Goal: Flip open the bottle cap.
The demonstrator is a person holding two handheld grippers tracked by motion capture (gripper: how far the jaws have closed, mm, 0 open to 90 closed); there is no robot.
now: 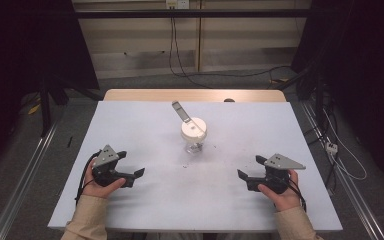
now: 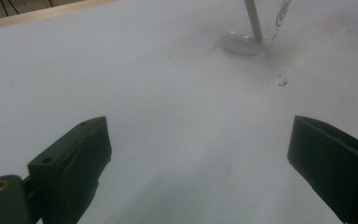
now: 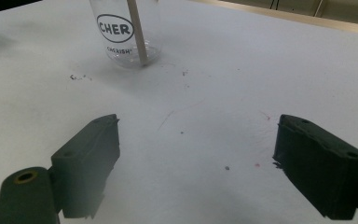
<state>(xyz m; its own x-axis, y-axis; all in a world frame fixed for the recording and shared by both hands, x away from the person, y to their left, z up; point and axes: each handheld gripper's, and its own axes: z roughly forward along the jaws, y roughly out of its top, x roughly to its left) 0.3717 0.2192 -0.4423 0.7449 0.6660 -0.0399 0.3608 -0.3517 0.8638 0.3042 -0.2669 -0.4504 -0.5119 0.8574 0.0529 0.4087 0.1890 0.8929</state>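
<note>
Clear bottle [image 3: 126, 35] top cut off; both tongs agape.

The left gripper [image 2: 198, 161] looks low across a white table cover [image 2: 158, 93] — its two black jaws stand wide apart, with nothing between them. Far ahead, toward the upper right, the base of a clear cup [image 2: 244, 42] rests on the cover, and a pale stick [image 2: 254, 21] stands tilted inside it. A few dark specks [image 2: 283, 81] lie near the cup — apart from it. A wooden edge [image 2: 42, 14] runs along the top left.
</note>
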